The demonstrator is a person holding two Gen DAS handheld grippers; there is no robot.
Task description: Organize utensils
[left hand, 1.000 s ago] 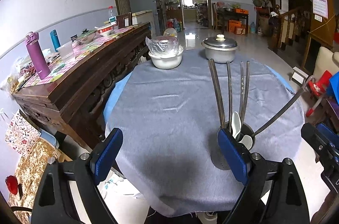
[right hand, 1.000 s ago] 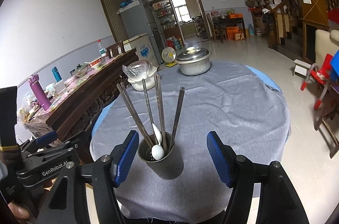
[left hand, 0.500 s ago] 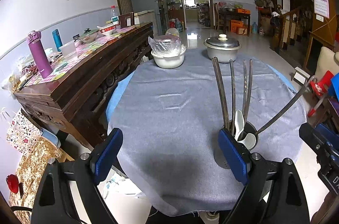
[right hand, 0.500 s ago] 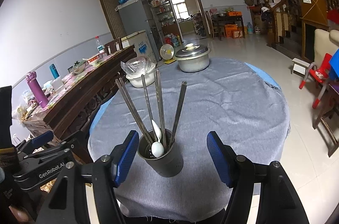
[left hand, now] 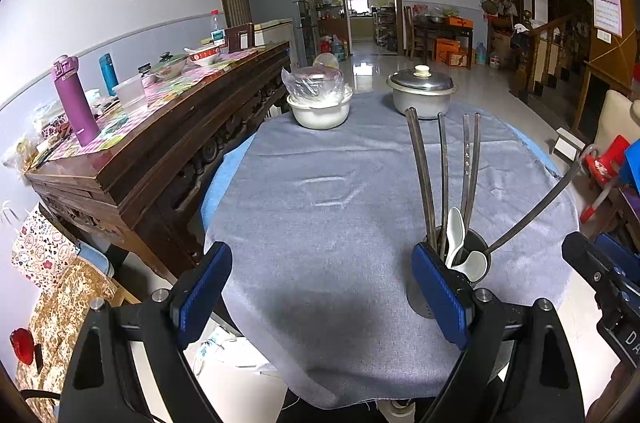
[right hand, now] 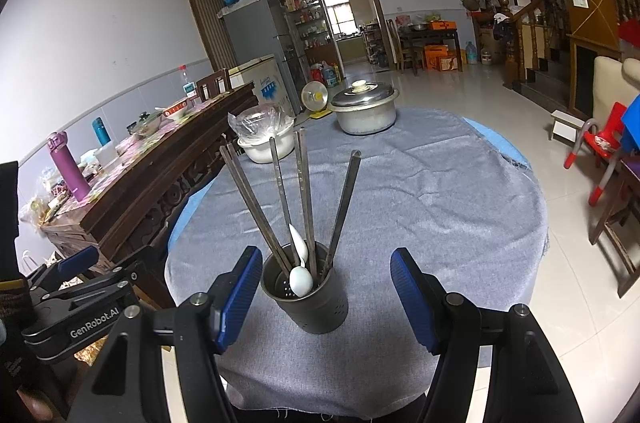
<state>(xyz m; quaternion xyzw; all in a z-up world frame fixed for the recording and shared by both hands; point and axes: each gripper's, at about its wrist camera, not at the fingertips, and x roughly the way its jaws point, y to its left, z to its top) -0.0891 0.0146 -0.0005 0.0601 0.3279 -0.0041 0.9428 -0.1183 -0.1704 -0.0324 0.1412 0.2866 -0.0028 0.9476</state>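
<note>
Standing upright near the six o'clock edge of the round worktop, the dark utensil holder sits between the fingers of the right gripper. The fingers are open and do not touch it, with a gap on each side. Dark chopsticks rise out of the holder with their long axis pointing up, fanning from about eleven to one o'clock. A white spoon lies among them, bowl down.

The left gripper is open wide over bare grey cloth, and the holder is just behind its three o'clock finger. The middle of the worktop is free. At the far edge stand a white bowl at eleven o'clock and a lidded metal pot at twelve to one.
</note>
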